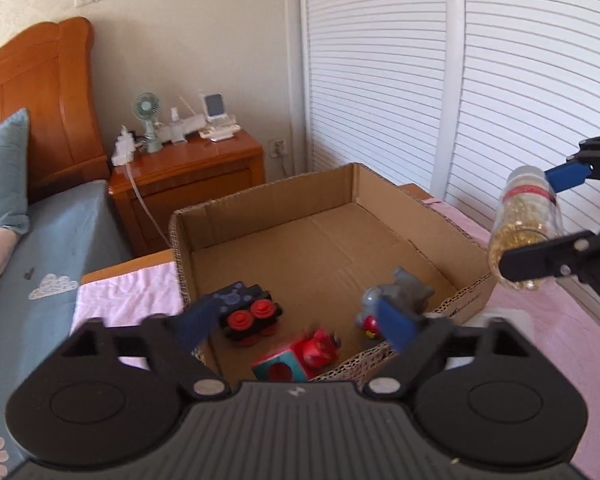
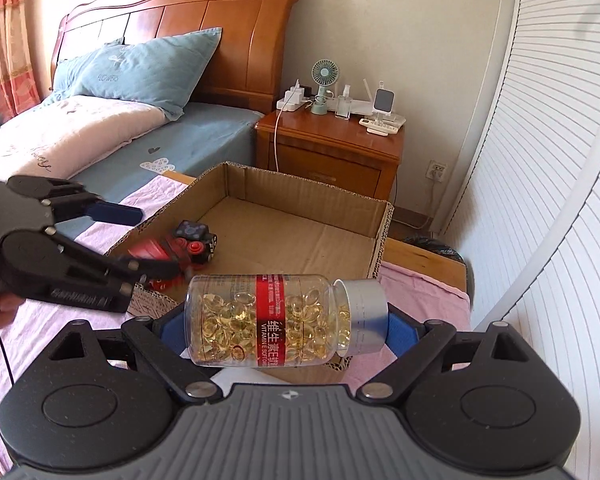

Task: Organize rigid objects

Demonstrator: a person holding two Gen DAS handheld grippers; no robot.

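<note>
A: What is the biggest thing here, and what is in it?

B: The cardboard box [image 1: 340, 216] on the pink cloth [image 2: 60, 320]. In its near part lie a black block toy with red studs [image 1: 249, 314], a red and teal toy [image 1: 300, 358] and a grey figure [image 1: 396, 294]. The far part is bare.

A: And the pill bottle?

B: The bottle of yellow capsules [image 2: 280, 320] is in the air, just before the near wall of the box. It lies across the right gripper [image 2: 278, 330], long axis from finger to finger, silver cap toward the right one. The jaws stand wide and clamp it by its two ends.

A: So which hand is nearer to it?

B: The right one, which holds it. The box lies ahead and below, so probably it must go forward over the wall. The left gripper [image 1: 300, 322] is wide open and empty above the toys.
</note>
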